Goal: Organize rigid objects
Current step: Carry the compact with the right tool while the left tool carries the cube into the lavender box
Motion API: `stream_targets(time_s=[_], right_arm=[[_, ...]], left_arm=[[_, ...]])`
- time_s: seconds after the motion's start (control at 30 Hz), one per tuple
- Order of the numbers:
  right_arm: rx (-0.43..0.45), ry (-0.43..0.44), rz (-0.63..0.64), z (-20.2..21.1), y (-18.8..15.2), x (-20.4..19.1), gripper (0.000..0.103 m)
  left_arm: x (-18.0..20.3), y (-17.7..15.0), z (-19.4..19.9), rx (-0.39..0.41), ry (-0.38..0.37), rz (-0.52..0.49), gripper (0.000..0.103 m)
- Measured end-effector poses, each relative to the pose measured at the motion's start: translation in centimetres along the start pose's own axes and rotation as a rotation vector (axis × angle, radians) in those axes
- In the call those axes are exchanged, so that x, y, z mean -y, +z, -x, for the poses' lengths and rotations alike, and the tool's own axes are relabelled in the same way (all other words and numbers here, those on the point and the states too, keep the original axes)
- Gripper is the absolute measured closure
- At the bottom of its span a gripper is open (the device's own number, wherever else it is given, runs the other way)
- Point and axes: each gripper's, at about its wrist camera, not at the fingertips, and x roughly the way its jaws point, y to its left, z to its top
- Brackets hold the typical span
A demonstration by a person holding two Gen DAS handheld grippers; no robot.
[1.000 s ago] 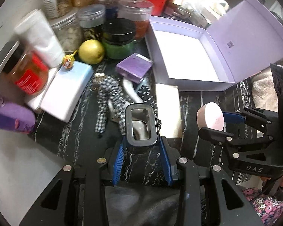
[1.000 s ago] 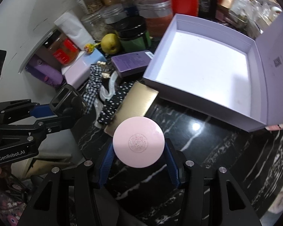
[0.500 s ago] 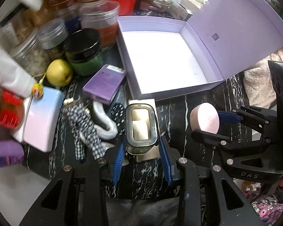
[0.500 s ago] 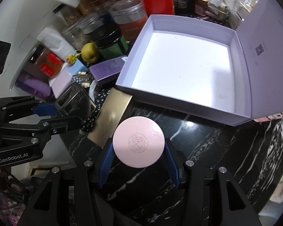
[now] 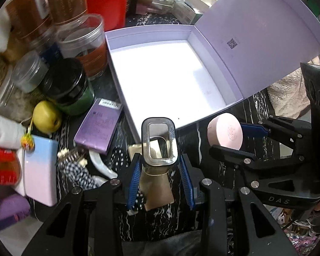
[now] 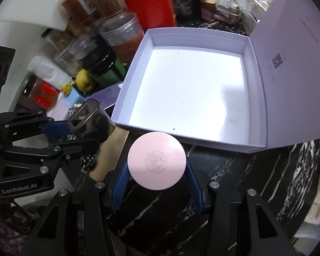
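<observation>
My left gripper (image 5: 159,166) is shut on a dark rectangular bottle (image 5: 159,143) with a hollow cap, held above the black marble counter just short of the open lilac box (image 5: 211,64). My right gripper (image 6: 156,179) is shut on a round pink case (image 6: 156,160), held at the box's near wall (image 6: 181,136). The box is empty, its lid standing open on the right. In the left wrist view the pink case (image 5: 226,132) is to the right of the bottle; in the right wrist view the bottle (image 6: 89,119) is at the left.
On the counter left of the box lie a purple carton (image 5: 98,125), a gold flat box (image 5: 157,189), a pale blue-pink block (image 5: 40,170), checked and dotted cloth items (image 5: 76,168) and a yellow fruit (image 5: 47,119). Jars (image 5: 83,47) and a red container (image 5: 106,2) crowd the back left.
Both grippers have moved forward toward the lilac box with their objects still held. The box now fills more of both views.
</observation>
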Motion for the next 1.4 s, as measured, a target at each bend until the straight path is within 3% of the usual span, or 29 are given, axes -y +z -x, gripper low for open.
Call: stream_targets(time_s=[0.83, 1.4], right_arm=[[0.047, -0.053, -0.088, -1.5, 5.5, 4.5, 0.052], [0.094, -0.096, -0.088, -2.7, 9.6, 7.7, 0.052]], left_arm=[[-0.1, 8.1, -2.1, -0.016, -0.016, -0.107, 0.068], [-0.5, 12.7, -4.6, 0.002, -0.018, -0.100, 0.068]])
